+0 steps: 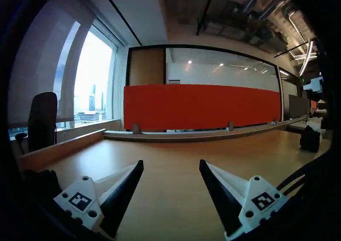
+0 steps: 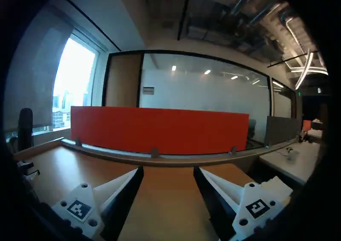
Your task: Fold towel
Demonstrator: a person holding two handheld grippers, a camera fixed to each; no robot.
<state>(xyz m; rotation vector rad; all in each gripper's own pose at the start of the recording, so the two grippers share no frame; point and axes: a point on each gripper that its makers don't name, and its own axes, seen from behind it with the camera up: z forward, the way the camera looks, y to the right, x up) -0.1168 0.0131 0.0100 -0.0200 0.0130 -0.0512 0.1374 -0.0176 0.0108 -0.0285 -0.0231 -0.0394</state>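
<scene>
**Claws spread, office ahead**

My L claw [image 1: 170,162] & R claw [image 2: 168,169] sit level, fingers wide apart, gripping nothing. Wooden desk [image 1: 192,145] lies under both. Red divider [image 1: 200,106] at 12 o'clock, window [image 1: 91,83] at 9, dark chair [image 1: 42,121] beside it, small black obj [image 1: 310,138] at 3. Towel's spot: can't tell.

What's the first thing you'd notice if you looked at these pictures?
The big red divider panel standing along the far edge of the wooden desk grabs the eye first. Next comes the bright window on the left, with city buildings outside. Close up at the bottom, the left gripper and the right gripper each point their black-and-white fingers, spread open, out over the desk.
</scene>
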